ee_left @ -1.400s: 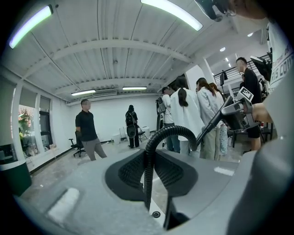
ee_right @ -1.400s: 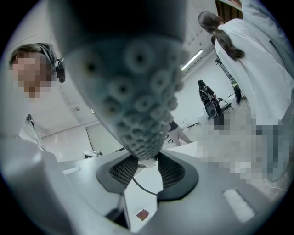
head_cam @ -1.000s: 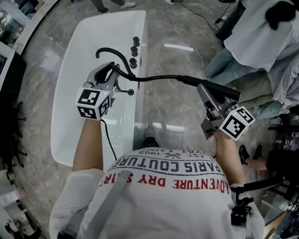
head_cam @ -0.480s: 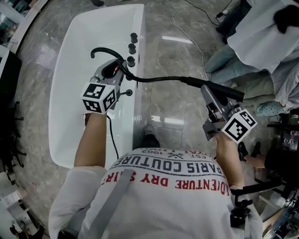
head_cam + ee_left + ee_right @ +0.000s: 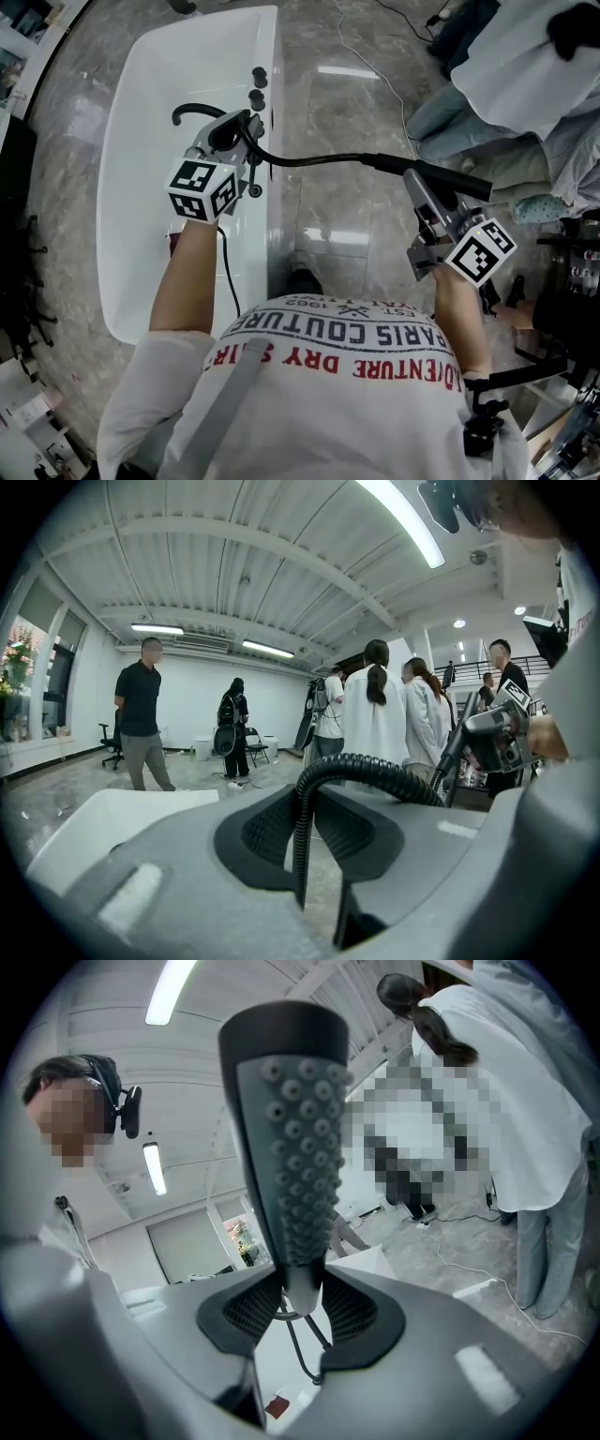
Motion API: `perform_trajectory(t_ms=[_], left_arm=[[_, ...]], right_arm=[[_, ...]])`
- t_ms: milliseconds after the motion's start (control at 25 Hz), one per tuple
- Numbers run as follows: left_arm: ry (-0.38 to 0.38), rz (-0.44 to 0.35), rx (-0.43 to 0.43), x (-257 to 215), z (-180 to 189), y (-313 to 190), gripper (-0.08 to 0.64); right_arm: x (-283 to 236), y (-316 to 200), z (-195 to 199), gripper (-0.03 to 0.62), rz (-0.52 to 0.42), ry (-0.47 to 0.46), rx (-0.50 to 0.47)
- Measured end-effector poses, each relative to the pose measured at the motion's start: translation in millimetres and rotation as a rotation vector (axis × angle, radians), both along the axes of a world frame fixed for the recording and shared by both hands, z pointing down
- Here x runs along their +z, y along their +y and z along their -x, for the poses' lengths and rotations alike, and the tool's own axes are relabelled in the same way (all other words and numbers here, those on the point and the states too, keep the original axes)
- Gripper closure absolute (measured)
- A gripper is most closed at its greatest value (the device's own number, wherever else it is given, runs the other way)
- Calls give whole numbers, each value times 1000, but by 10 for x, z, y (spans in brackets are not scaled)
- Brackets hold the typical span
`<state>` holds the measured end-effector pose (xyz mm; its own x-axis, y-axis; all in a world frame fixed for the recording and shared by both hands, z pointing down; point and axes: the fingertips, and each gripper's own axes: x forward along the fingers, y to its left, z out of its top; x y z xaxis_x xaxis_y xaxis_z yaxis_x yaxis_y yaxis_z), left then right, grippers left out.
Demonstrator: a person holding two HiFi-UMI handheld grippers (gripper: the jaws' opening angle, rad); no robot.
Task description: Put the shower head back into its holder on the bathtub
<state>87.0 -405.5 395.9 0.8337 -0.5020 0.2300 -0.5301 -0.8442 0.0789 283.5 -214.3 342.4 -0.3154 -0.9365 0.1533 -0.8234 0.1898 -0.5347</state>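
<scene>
Shower head [image 5: 461, 184] is clamped in your right gripper [image 5: 418, 189] at three o'clock, its hose [image 5: 309, 161] pinched by your left gripper [image 5: 238, 129]; mid-carry, I judge, so next swing it over to the bathtub [image 5: 274, 253] rim at ten o'clock.

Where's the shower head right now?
Head view, right side: the shower head is clamped in the right gripper, over the floor beside the bathtub.

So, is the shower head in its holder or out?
Out. The right gripper clamps the shower head above the floor beside the bathtub; the left gripper clamps its hose.
</scene>
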Motion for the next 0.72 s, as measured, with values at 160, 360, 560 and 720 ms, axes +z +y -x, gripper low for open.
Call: perform_trajectory(t_ms=[160,360,560,720], left_arm=[[-5,51,-15,256,59,-75,496],[-46,98,-36,647,219,-96,495],[-76,144,-71,1007,376,-72,495],[-91,171,-87,1203,473,-87,495]], right_arm=[[61,-63,16,457,15,0,2],[117,-99,78,457,23,2,-5],[170,-130,165,457,31,7,-23],[206,-200,245,457,38,6,-38]])
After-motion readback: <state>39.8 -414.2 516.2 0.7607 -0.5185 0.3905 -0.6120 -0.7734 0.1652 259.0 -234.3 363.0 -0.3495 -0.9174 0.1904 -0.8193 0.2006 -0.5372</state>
